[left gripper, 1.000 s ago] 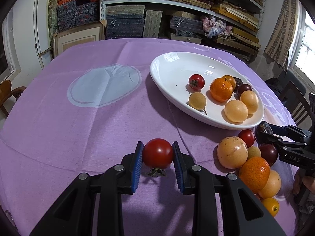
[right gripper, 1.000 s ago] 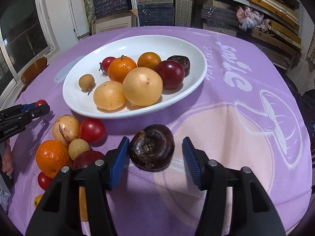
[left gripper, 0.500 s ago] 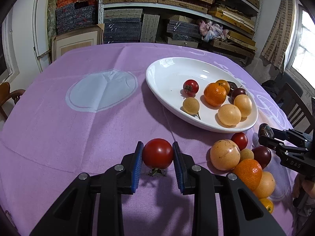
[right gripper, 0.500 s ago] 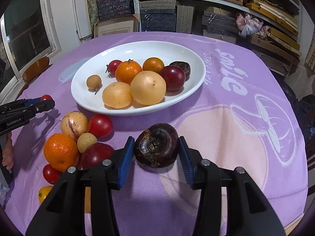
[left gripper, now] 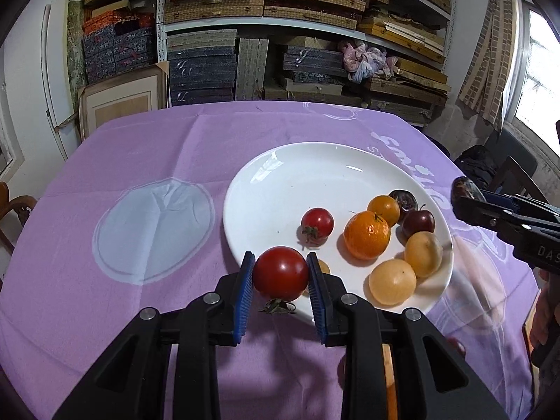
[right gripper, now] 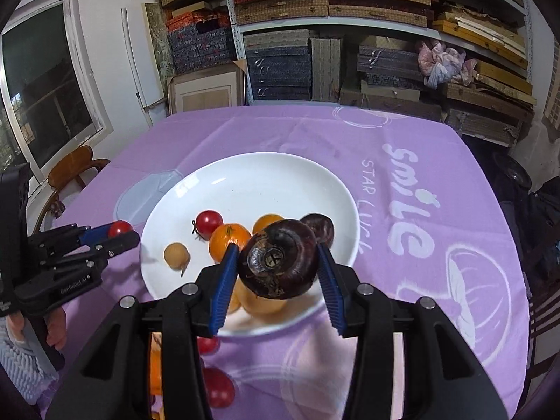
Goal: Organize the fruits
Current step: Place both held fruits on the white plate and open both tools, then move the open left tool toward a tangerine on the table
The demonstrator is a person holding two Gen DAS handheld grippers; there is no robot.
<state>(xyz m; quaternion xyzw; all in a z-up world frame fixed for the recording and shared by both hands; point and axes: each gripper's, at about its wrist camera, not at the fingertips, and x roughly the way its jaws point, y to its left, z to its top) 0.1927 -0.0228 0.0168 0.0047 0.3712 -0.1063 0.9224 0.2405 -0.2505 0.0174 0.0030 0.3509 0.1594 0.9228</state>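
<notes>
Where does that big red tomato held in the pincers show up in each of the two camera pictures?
Left wrist view: the red tomato sits low in the middle, clamped between the left gripper's blue pads.
Right wrist view: the same tomato peeks out at the far left, at the tip of that gripper.
Shared landmark: the white plate on the purple cloth.

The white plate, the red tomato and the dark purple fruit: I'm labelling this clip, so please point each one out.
white plate (left gripper: pixel 280 189), left wrist view, bare inner surface.
red tomato (left gripper: pixel 280 273), left wrist view, middle of its skin.
dark purple fruit (right gripper: pixel 280 262), right wrist view, near its stem end.
</notes>
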